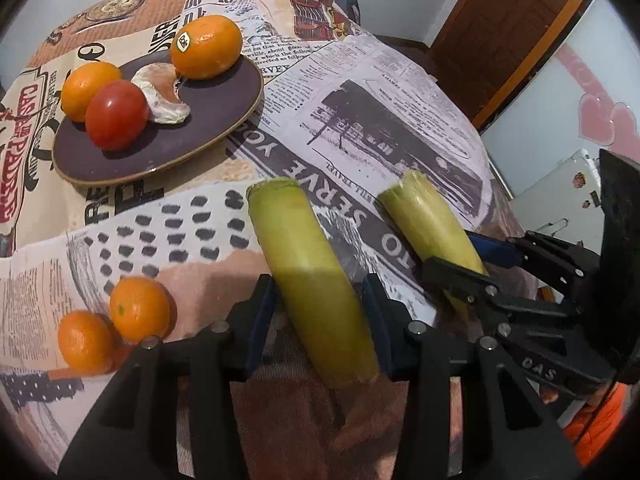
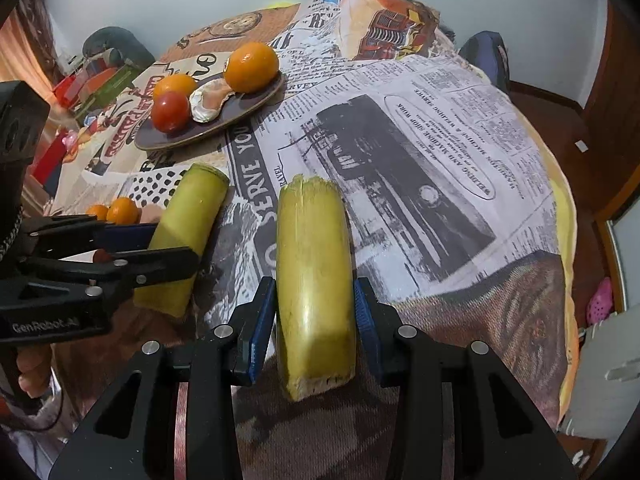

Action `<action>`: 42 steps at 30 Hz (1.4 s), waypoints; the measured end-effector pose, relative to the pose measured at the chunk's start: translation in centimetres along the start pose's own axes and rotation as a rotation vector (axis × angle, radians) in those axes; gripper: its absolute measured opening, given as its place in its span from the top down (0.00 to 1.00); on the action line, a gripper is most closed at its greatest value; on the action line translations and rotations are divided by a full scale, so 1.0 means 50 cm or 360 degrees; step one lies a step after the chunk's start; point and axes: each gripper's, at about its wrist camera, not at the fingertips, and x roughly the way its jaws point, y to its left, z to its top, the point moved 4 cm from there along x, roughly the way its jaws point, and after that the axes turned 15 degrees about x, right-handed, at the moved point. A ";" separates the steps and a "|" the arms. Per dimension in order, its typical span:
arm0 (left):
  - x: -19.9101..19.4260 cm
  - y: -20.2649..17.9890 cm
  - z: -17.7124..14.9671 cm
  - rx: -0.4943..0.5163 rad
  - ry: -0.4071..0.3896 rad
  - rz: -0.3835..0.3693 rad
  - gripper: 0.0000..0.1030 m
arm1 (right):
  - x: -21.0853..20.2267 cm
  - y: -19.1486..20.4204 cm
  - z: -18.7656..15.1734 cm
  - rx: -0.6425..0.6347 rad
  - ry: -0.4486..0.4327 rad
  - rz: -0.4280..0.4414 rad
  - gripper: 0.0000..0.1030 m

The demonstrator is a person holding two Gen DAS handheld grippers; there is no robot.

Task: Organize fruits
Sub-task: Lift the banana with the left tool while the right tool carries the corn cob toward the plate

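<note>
**Both tools on a banana piece, plate is up-left**

Your left tool (image 1: pixel 320 308) sits narrow around the left banana piece (image 1: pixel 310 276), pads look just touching tho. Right tool (image 2: pixel 316 320) is clamped on the right banana piece (image 2: pixel 314 280). Both pieces run lengthwise away from you, along the fingers, cut ends pointing fwd. Plate (image 1: pixel 224 120) w/ oranges + tomato (image 1: pixel 116 114) lies fwd and left, so the left hand's nearer imo. Two loose mandarins (image 1: pixel 140 308) rest on the bench (image 1: pixel 400 120) just left of the left tool.
</note>
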 end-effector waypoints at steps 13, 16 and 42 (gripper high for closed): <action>0.038 0.007 0.035 0.0023 -0.0016 0.0088 0.56 | 0.018 0.009 0.023 0.0021 -0.0015 0.0086 0.65; 0.033 0.011 0.033 0.0006 -0.0030 0.0049 0.59 | 0.015 0.005 0.024 0.0042 -0.0029 0.0100 0.65; -0.152 0.005 0.011 0.0010 -0.0318 0.0080 0.67 | -0.086 0.067 0.051 -0.0073 -0.0275 0.0078 0.65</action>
